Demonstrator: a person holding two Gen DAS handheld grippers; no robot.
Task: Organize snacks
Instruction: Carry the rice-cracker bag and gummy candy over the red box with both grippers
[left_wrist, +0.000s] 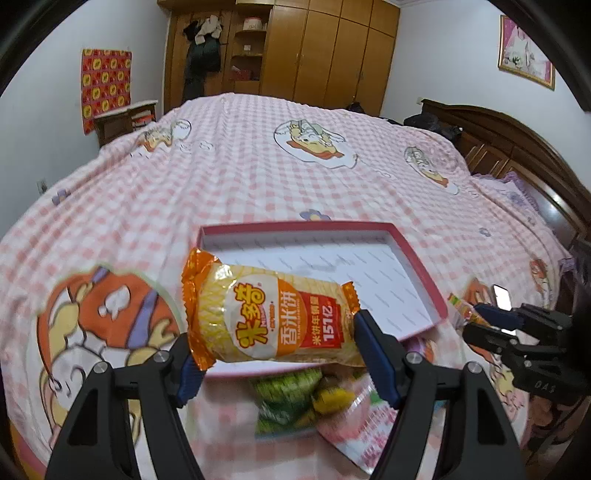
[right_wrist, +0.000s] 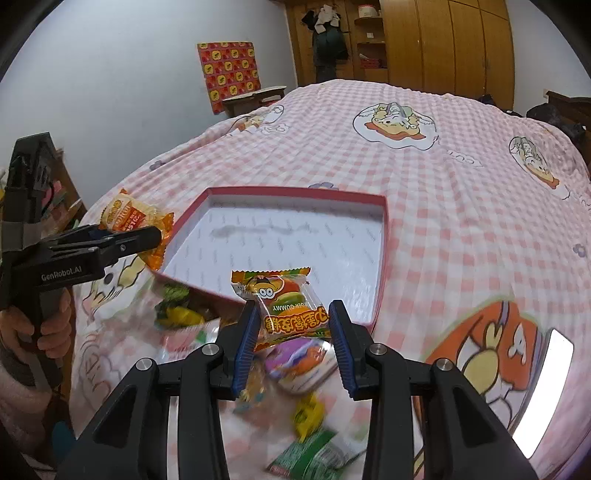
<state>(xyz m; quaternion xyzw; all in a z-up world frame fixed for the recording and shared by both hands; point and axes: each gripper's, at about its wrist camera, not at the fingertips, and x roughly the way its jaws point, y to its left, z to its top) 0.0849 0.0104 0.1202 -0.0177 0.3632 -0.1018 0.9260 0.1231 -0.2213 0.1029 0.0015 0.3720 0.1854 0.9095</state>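
My left gripper (left_wrist: 275, 343) is shut on a yellow and orange rice cracker packet (left_wrist: 273, 321), held crosswise above the near left corner of a shallow red-rimmed box (left_wrist: 295, 227) with a white floor. In the right wrist view, my right gripper (right_wrist: 293, 317) is shut on a small burger gummy packet (right_wrist: 288, 306), raised just before the box's (right_wrist: 386, 240) near rim. The same view shows the left gripper (right_wrist: 147, 236) with the rice cracker packet (right_wrist: 129, 218) at the box's left side. The right gripper (left_wrist: 472, 317) appears at the right of the left wrist view.
The box lies on a pink checked bedspread (right_wrist: 443, 184). A loose heap of snacks sits near me: a green packet (right_wrist: 314, 454), yellow sweets (right_wrist: 308, 417) and a purple and orange packet (right_wrist: 299, 362). A phone (right_wrist: 543, 391) lies at the right. A hand (right_wrist: 22, 332) holds the left gripper.
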